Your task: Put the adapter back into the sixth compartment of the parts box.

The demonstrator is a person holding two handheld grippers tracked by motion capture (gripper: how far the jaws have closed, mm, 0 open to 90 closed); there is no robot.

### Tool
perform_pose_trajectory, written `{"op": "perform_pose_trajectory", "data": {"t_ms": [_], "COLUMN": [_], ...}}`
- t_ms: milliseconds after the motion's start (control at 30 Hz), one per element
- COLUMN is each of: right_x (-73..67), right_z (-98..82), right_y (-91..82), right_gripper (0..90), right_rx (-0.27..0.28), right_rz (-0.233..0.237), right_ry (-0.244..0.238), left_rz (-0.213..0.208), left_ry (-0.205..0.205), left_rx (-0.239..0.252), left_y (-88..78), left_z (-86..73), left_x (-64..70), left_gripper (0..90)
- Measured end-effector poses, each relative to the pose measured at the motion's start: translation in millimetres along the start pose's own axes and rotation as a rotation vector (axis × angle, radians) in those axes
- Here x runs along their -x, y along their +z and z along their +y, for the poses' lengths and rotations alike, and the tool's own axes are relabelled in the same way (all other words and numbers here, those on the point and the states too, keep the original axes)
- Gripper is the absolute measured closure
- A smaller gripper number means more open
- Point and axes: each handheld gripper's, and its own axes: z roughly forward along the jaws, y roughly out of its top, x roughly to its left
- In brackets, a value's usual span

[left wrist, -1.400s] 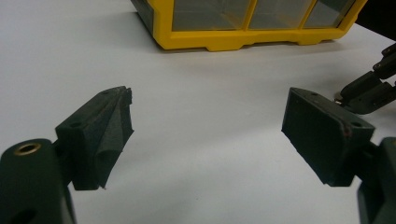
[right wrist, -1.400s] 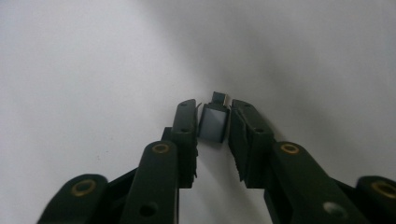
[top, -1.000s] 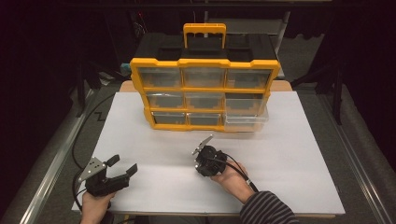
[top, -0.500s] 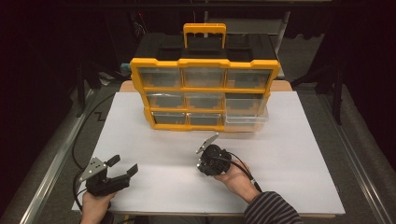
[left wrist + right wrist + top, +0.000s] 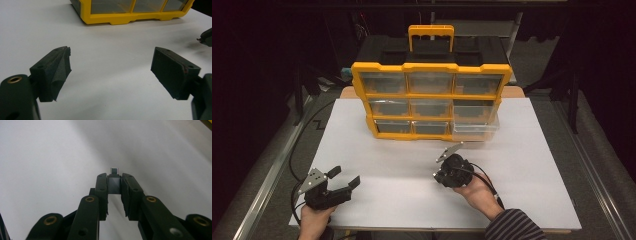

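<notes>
My right gripper (image 5: 443,176) is over the white table (image 5: 532,150), in front of the yellow organizer (image 5: 432,100) and tipped down toward the tabletop. In the right gripper view the gripper (image 5: 114,177) is shut on a small grey metal piece (image 5: 114,170) that pokes out just past the jaw tips. My left gripper (image 5: 345,176) hovers near the table's front left corner, and in the left gripper view it (image 5: 110,67) stands wide open with nothing but bare table between the jaws.
The organizer has several clear drawers and a yellow carry handle (image 5: 431,32). Its lower right drawer (image 5: 475,129) is pulled out over the table. The organizer's yellow base (image 5: 125,17) lies ahead of the left gripper. Metal rails run along both table sides.
The right gripper has drifted a little to the right while keeping hold of the grey piece. The left gripper has stayed where it was.
</notes>
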Motion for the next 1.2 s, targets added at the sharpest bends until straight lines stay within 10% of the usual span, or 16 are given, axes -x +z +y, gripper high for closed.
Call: {"op": "perform_pose_trajectory", "data": {"t_ms": [1200], "right_x": [42.4], "right_z": [-78.0], "right_y": [-69.1], "right_gripper": [77.0], "right_rx": [0.217], "right_rz": [-0.041], "right_ry": [0.225], "left_rz": [0.007], "left_ry": [-0.003], "left_rx": [0.001], "left_y": [-0.5], "left_z": [-0.2], "left_x": [0.3], "left_gripper": [17.2]}}
